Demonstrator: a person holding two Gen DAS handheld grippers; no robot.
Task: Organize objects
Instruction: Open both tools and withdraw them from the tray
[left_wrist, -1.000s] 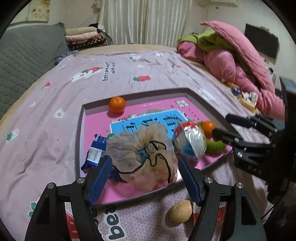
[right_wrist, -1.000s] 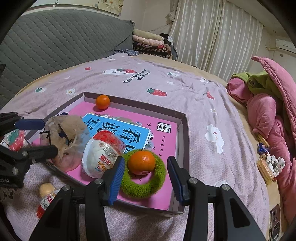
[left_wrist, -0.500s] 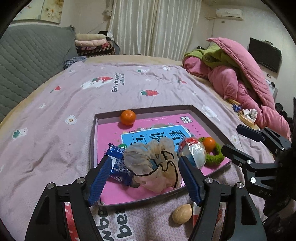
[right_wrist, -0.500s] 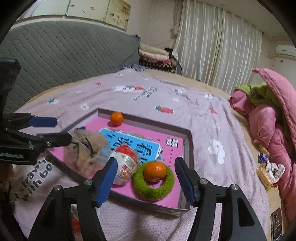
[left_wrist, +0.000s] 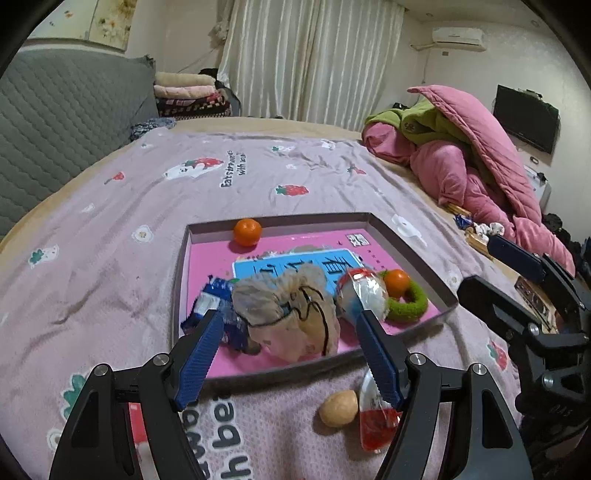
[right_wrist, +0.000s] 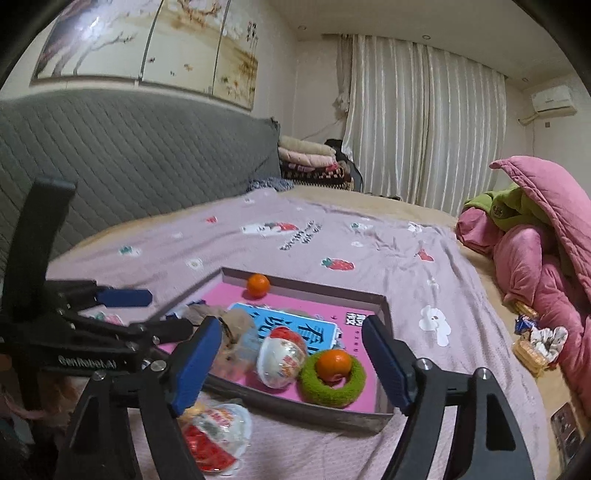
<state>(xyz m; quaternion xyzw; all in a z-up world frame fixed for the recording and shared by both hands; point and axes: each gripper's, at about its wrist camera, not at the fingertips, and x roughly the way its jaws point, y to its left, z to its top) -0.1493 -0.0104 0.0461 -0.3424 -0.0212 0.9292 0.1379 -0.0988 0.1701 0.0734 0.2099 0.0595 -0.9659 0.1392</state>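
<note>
My left gripper (left_wrist: 286, 356) hangs over the near edge of the tray (left_wrist: 181, 273), fingers (left_wrist: 197, 354) apart with nothing between them. I judge I hold it high like this so I can take in the whole tray before choosing what to fetch.

At the tray's left sits a blue wrapper (left_wrist: 210, 302), half under a crumpled bag (left_wrist: 291, 314) that rests in the near part. Both lie on a pink book (left_wrist: 207, 258) that covers the tray floor, probably laid flat first so the lumpy things have a level bed. At the far wall an orange (left_wrist: 247, 232) rests alone; the wall would stop it rolling.

Right of the bag stands a wrapped egg toy (left_wrist: 364, 295), touching a green ring (left_wrist: 410, 304). A second orange (left_wrist: 397, 280) sits in the ring's hole, which cradles it and keeps it put.

Outside the tray, on the bed (left_wrist: 110, 221) just before its near wall, a walnut (left_wrist: 338, 408) and a red-and-white packet (left_wrist: 375, 413) lie side by side. These look like what is left to tidy in.

My right gripper (right_wrist: 291, 360) hovers over that near right corner, fingers (right_wrist: 386, 362) wide apart and holding nothing, the packet (right_wrist: 218, 434) low beneath its left finger. From there I reckon a short drop would reach it.
</note>
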